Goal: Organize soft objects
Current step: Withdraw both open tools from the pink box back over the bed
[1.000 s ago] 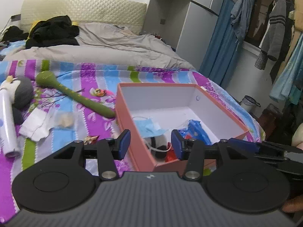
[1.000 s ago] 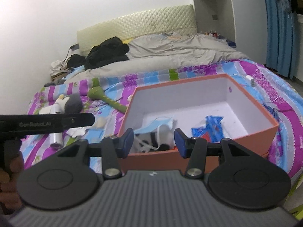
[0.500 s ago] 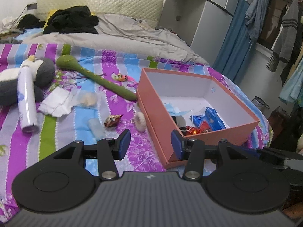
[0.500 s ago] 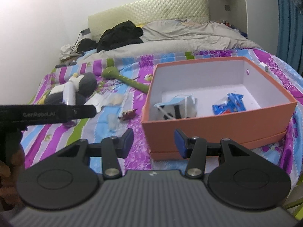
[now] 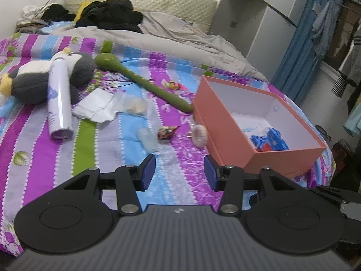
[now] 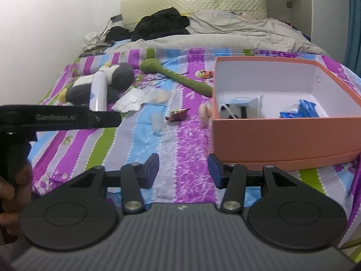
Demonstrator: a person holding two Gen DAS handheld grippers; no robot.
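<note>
Clutter on a striped bedspread [image 5: 56, 149] fills our left wrist view: our left gripper [image 5: 179, 172] hangs over bare cloth with its jaws parted and nothing between them. Ahead lie a plush penguin [image 5: 33, 79] with a white can [image 5: 59, 97] resting across it, a green plush stick [image 5: 144, 82] running to the corner of the orange box [image 5: 227, 133], crumpled tissue [image 5: 97, 106], a snack wrapper [image 5: 167, 132], a clear packet [image 5: 147, 139] and a pale pompom [image 5: 199, 134] touching the box wall. A blue packet [image 5: 269, 141] already sits in the box. From the right wrist view, our right gripper [image 6: 183, 171] is likewise spread and empty, just left of the box's near corner; the pompom [image 6: 204, 115] shows beside the box [image 6: 282, 135], the wrapper [image 6: 178, 115] a little further left, and the penguin [image 6: 115, 76] well beyond. A face mask [image 6: 239, 101] lies inside. Our left gripper's body [image 6: 61, 118] crosses the left edge, held by a hand [image 6: 13, 187]. We judge the step to be picking the next soft item: the pompom looks nearest, and we would do best to come at it from the open side, away from the box wall, closing gently so it is not squeezed out. The can is hard and likely stays.
</note>
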